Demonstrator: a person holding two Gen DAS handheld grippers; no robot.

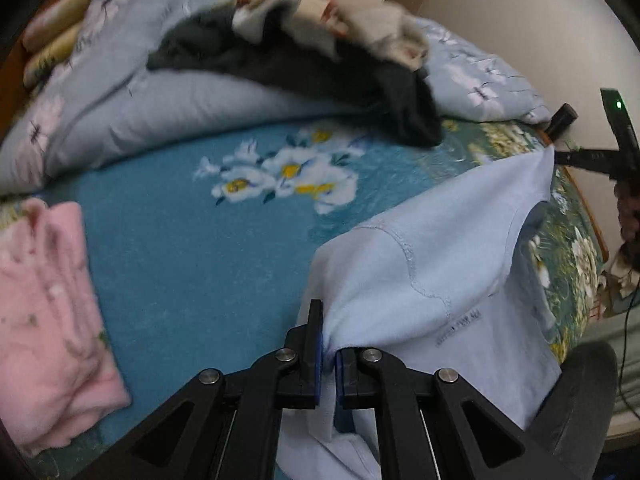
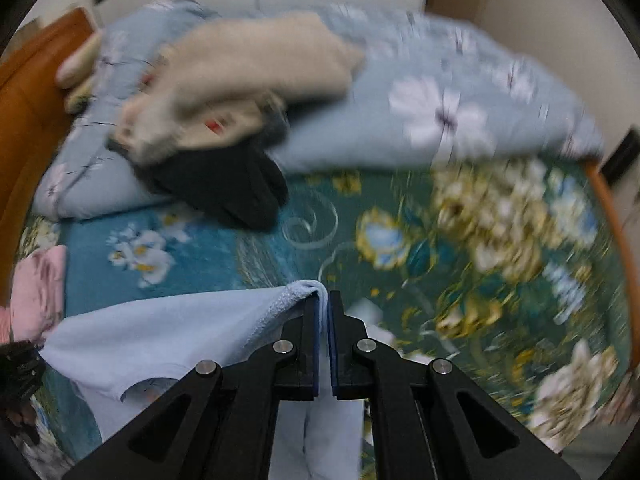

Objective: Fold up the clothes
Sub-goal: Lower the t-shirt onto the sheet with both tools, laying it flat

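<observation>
Both grippers pinch the same pale blue shirt (image 1: 432, 272): the left gripper (image 1: 329, 354) clamps a bunched fold at lower centre, the right gripper (image 2: 323, 300) an edge, cloth trailing to lower left. Beneath spreads the floral bedspread (image 1: 192, 248). A blue quilt (image 1: 120, 92) fills the upper frame, bearing a heap of dark and beige clothes (image 1: 304, 44). Folded pink garment (image 1: 48, 320) lies at left.

Left gripper (image 1: 328, 356) angled down, jaws clamped; right gripper (image 2: 323, 312) likewise — pinched tight
</observation>
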